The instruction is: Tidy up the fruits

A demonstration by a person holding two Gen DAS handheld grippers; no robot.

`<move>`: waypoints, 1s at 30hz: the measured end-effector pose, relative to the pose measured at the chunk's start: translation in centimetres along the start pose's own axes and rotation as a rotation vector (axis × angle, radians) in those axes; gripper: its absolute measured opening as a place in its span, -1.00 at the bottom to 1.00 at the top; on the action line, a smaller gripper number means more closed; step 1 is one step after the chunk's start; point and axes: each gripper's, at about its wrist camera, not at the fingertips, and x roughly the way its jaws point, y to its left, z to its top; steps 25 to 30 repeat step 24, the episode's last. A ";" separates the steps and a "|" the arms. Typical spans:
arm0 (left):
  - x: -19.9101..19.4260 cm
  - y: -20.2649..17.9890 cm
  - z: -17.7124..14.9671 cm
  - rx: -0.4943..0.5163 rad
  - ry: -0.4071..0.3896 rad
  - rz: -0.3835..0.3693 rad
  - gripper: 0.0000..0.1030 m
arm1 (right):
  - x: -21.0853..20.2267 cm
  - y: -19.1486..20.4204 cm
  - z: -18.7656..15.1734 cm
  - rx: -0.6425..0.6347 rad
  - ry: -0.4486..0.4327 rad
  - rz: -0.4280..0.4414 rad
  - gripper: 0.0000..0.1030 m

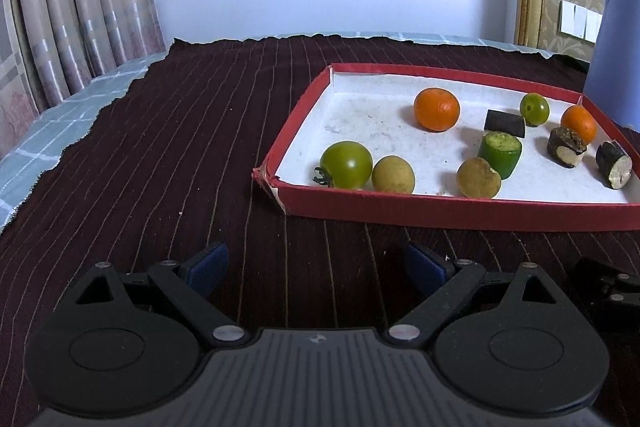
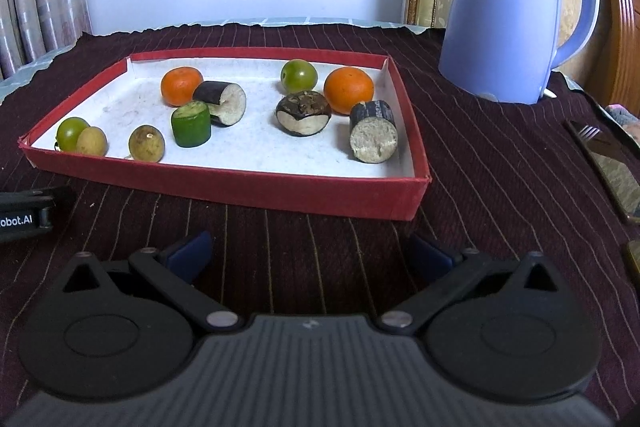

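Left gripper (image 1: 316, 265) sits low over the striped cloth (image 1: 160, 147) on the worktop, level and pointing forward, its jaws spread wide with nothing between them. It is short of the red tray (image 1: 460, 215), whose near-left corner lies ahead and to the right.

Into the tray, left to right in the left wrist view: a green tomato (image 1: 346, 164) in the near-left corner, touching a tan round fruit (image 1: 393, 174). Next a second tan fruit (image 1: 478, 177), right against a green cut cylinder (image 1: 501, 154) standing upright. Behind them an orange (image 1: 436, 109), well apart from the near row. A dark cut piece (image 1: 505, 123) lies on its side just beside the cylinder's far edge. A smaller green tomato (image 1: 534, 109) sits near the back wall, then a second orange (image 1: 579, 124), with a dark peeled chunk (image 1: 567, 147) in front of it and a dark cylinder (image 1: 613, 165) by the right wall.

Right gripper (image 2: 310, 255) takes the same posture: low, level, facing the tray's near wall (image 2: 240, 187) head-on, jaws wide apart and holding nothing. Part of the left gripper shows at the left edge of its view. Right of the tray stands a blue kettle (image 2: 504, 15), upright on the cloth, well apart from the fruit. At the far right edge, a fork (image 2: 588, 133) lies flat.
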 end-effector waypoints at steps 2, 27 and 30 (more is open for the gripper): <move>0.0 0.0 0.0 0.003 0.002 0.002 0.85 | 0.0 0.1 0.0 -0.002 0.000 -0.001 1.00; -0.6 -0.8 -0.3 0.049 -0.041 0.035 0.88 | 0.1 0.0 0.0 -0.001 -0.001 -0.001 1.00; -0.6 -0.8 -0.3 0.049 -0.041 0.035 0.88 | 0.1 0.0 0.0 -0.001 -0.001 -0.001 1.00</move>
